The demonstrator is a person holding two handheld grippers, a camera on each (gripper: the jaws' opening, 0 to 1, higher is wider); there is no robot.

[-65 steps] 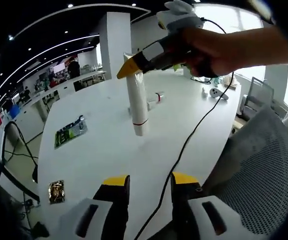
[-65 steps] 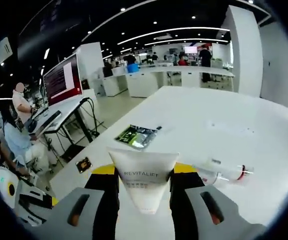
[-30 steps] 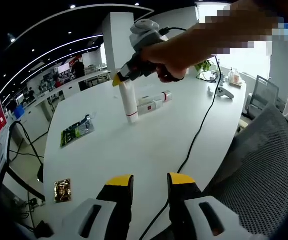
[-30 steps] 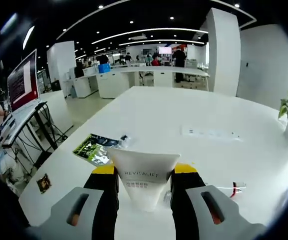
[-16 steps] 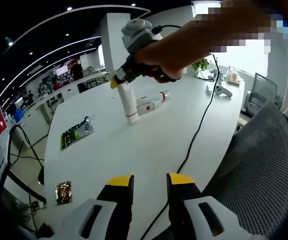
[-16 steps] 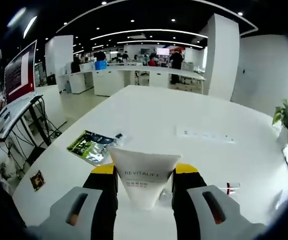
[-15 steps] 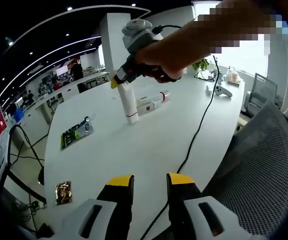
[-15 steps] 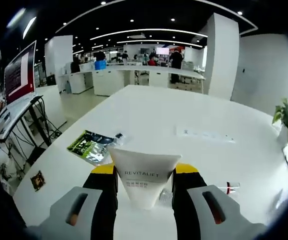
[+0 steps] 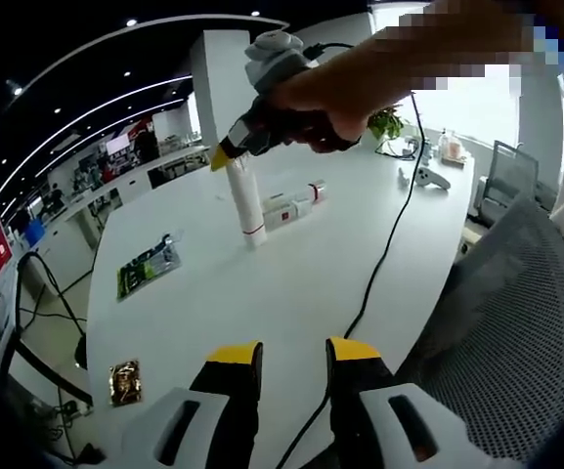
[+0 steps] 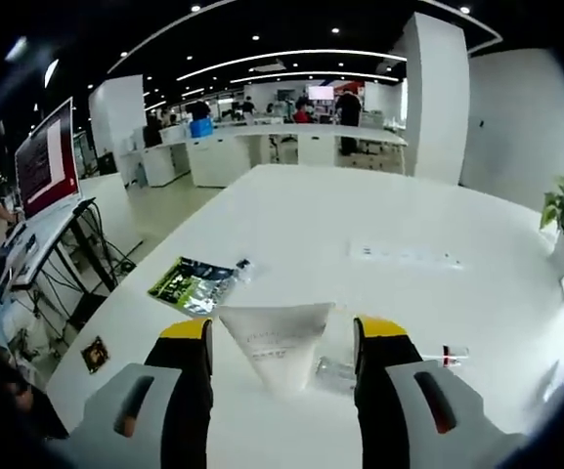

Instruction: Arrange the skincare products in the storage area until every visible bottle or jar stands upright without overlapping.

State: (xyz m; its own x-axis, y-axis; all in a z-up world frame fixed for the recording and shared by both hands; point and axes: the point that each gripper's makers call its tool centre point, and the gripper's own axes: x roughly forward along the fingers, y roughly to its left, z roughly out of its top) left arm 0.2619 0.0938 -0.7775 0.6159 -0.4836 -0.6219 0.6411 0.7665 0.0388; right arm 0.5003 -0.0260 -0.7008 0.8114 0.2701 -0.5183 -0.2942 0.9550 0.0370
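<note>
A white tube with a red band stands upright on its cap on the white table. In the right gripper view its flat crimped end rises between my right gripper's jaws, which stand open and clear of it on both sides. A hand holds that right gripper just above the tube's top. A second white tube with a red band lies flat behind the standing one, its end at the right. My left gripper hangs open near the table's front edge, holding nothing.
A green sachet and a small brown sachet lie on the table. A black cable runs across it. A mesh chair stands at the right; a potted plant and a white controller sit far off.
My right gripper's jaws have spread apart and let go of the tube, which now stands on its own. The left gripper has stayed put.
</note>
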